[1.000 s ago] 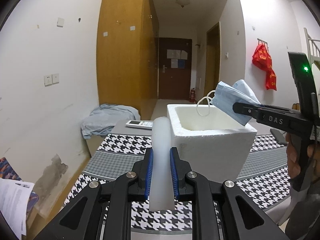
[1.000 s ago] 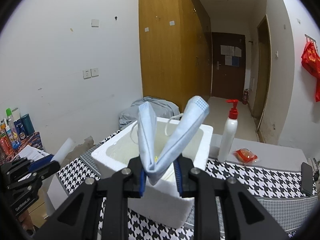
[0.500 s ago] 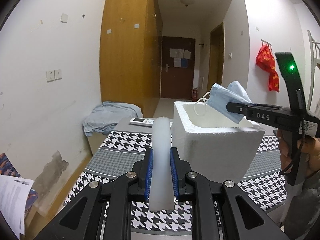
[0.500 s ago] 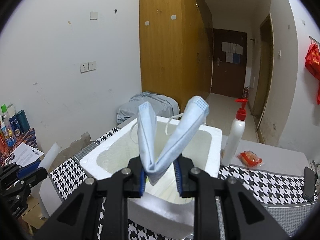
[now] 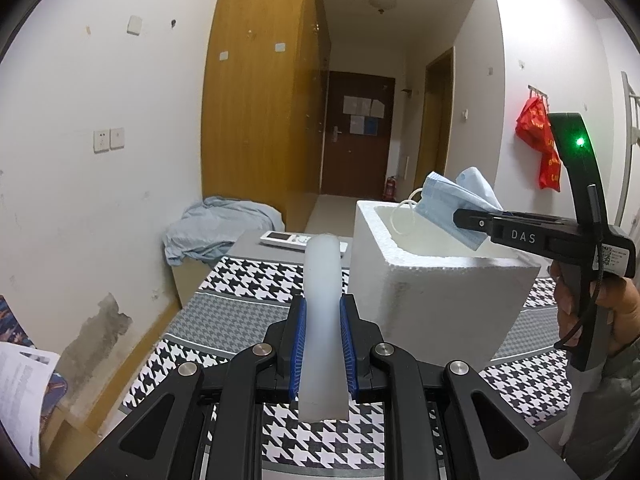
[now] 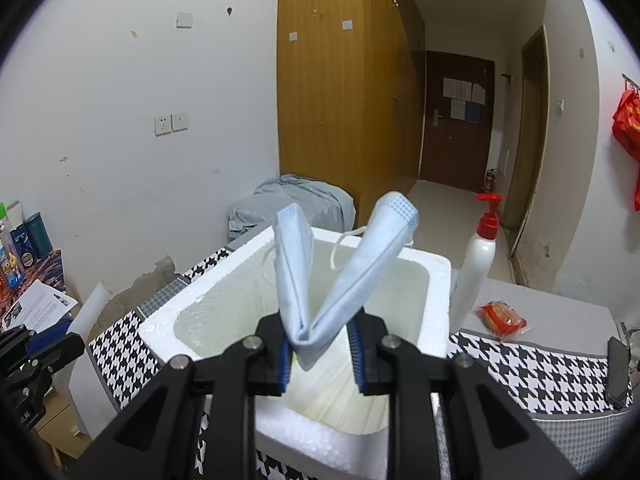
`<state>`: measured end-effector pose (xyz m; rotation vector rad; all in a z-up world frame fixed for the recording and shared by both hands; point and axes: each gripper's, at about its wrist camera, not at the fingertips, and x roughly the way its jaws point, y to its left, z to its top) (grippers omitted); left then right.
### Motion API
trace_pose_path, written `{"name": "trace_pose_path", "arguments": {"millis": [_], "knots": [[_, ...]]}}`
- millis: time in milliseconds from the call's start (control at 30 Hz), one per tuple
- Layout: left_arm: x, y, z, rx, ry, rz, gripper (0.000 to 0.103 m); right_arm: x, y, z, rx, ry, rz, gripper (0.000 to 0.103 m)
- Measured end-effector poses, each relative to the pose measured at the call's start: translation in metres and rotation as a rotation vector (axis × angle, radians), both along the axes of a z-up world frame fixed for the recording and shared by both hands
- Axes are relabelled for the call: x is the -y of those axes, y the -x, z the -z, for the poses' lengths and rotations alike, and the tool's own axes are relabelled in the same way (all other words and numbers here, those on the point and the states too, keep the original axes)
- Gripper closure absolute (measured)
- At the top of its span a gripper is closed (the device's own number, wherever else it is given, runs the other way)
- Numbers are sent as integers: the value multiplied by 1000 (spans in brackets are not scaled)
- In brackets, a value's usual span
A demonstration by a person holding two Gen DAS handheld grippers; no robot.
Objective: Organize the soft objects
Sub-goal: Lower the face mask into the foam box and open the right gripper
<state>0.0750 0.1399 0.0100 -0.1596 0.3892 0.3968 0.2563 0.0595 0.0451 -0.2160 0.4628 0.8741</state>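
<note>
The right gripper (image 6: 320, 350), fingers clamped on the folded mask (image 6: 320, 280), holds it directly over the open foam box (image 6: 434, 276), so the drop is straight down. The left gripper (image 5: 322, 350), short of the box's near left corner, grips an upright white strip (image 5: 322, 300).

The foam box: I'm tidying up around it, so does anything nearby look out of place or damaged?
Around the foam box, the wall low beside the table has a peeling, stained patch. A crumpled grey cloth lies heaped past the table's far end. Nothing looks spilled.
</note>
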Motion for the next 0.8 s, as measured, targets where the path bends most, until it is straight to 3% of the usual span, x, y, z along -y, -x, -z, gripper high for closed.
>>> {"name": "trace_pose_path", "arguments": {"millis": [233, 267, 333, 433, 500, 800], "knots": [[3, 1, -1, 8, -23, 5, 85, -4, -2, 1, -6, 9, 14, 73], [3, 1, -1, 9, -26, 5, 85, -5, -3, 1, -10, 11, 15, 69], [4, 1, -1, 7, -31, 3, 85, -4, -5, 1, -25, 10, 20, 45], [5, 2, -2, 9, -32, 2, 85, -1, -3, -1, -12, -1, 27, 26], [4, 2, -3, 14, -33, -1, 85, 2, -1, -2, 3, -9, 35, 19], [8, 0, -9, 21, -49, 4, 85, 13, 9, -6, 27, -21, 3, 18]]}}
